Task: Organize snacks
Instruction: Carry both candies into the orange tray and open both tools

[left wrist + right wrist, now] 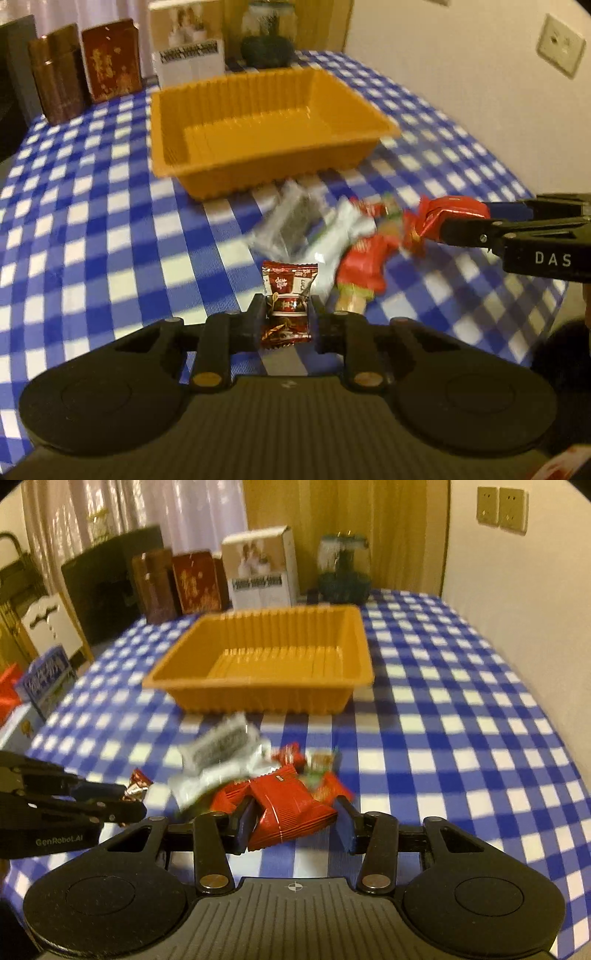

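My left gripper (287,317) is shut on a dark red-brown candy packet (288,295), held above the checked cloth. My right gripper (295,823) is shut on a shiny red snack packet (288,808); it also shows in the left wrist view (448,218) at the right. An empty orange tray (192,107) (354,646) stands further back. Between the grippers and the tray lies a pile of loose snacks: a clear packet with dark content (291,221) (221,744), a white packet (340,229) and red packets (364,266) (290,755).
Brown tins (59,81) (159,587), a red box (110,59) (199,581), a white box (188,48) (262,568) and a glass jar (267,33) (343,568) stand along the table's far edge. A wall (461,55) runs along the right.
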